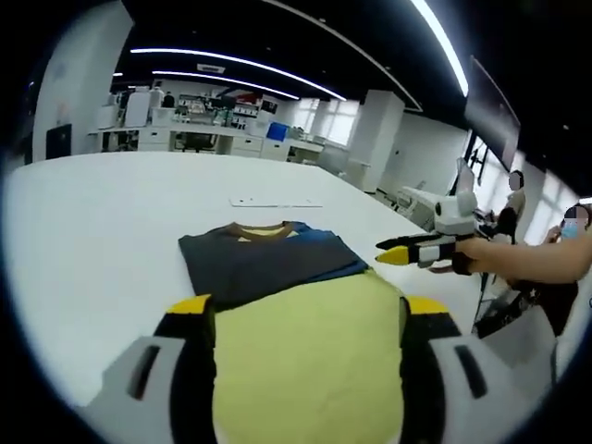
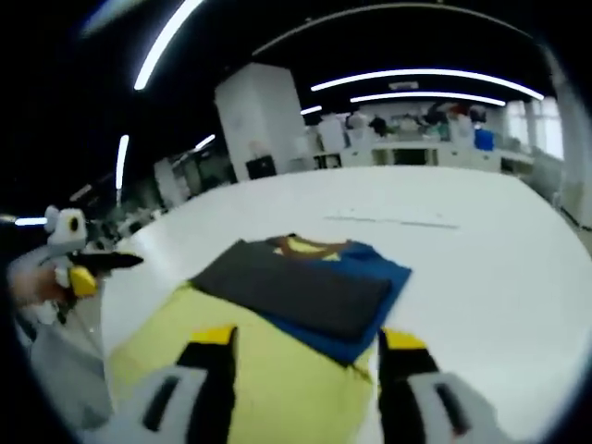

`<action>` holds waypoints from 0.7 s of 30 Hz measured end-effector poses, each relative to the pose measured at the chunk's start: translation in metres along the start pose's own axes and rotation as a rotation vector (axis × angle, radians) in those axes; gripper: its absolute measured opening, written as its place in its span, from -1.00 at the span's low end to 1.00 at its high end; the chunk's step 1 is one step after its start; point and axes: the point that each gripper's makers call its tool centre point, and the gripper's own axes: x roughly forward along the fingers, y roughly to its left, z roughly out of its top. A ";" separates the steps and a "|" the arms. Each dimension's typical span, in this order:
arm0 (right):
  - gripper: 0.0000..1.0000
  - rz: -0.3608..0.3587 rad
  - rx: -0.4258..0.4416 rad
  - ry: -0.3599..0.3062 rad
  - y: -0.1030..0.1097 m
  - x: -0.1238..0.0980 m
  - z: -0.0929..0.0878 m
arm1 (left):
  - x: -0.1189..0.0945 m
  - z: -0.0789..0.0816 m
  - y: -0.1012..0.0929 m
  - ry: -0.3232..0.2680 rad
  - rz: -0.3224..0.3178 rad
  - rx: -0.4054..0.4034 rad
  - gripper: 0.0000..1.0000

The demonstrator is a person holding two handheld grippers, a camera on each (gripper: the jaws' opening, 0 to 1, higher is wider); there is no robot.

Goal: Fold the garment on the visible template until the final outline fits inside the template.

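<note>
Although the garment (image 1: 268, 259) lay on the white table (image 1: 92, 231) already folded into a compact dark-and-blue rectangle, its lower edge overlapped the yellow template (image 1: 305, 361) and the rest lay beyond, so I judged placement unfinished. The left gripper (image 1: 305, 310) and the right gripper (image 2: 301, 342) hovered with jaws apart, empty. A thin flat strip (image 1: 276, 201) lay farther back.

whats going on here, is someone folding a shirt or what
Yes. A person holds two handheld grippers above a white table, where a folded garment in dark grey and blue lies partly on a yellow template. Neither gripper touches the cloth: the left gripper hovers over the template with jaws apart, and the right gripper does likewise. The garment overhangs the template's far edge.
</note>
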 end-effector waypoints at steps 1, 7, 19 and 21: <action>0.59 0.016 -0.015 -0.005 0.003 -0.001 0.002 | -0.001 -0.001 0.000 0.002 0.000 0.001 0.57; 0.95 0.058 -0.015 -0.029 0.020 -0.012 0.004 | -0.001 -0.006 -0.001 0.014 -0.011 0.018 0.57; 0.98 0.047 -0.015 -0.020 0.023 -0.029 -0.002 | -0.001 -0.013 0.000 0.019 -0.019 0.031 0.59; 0.98 0.048 -0.023 -0.015 0.022 -0.032 -0.002 | -0.002 -0.012 -0.001 0.017 -0.022 0.032 0.60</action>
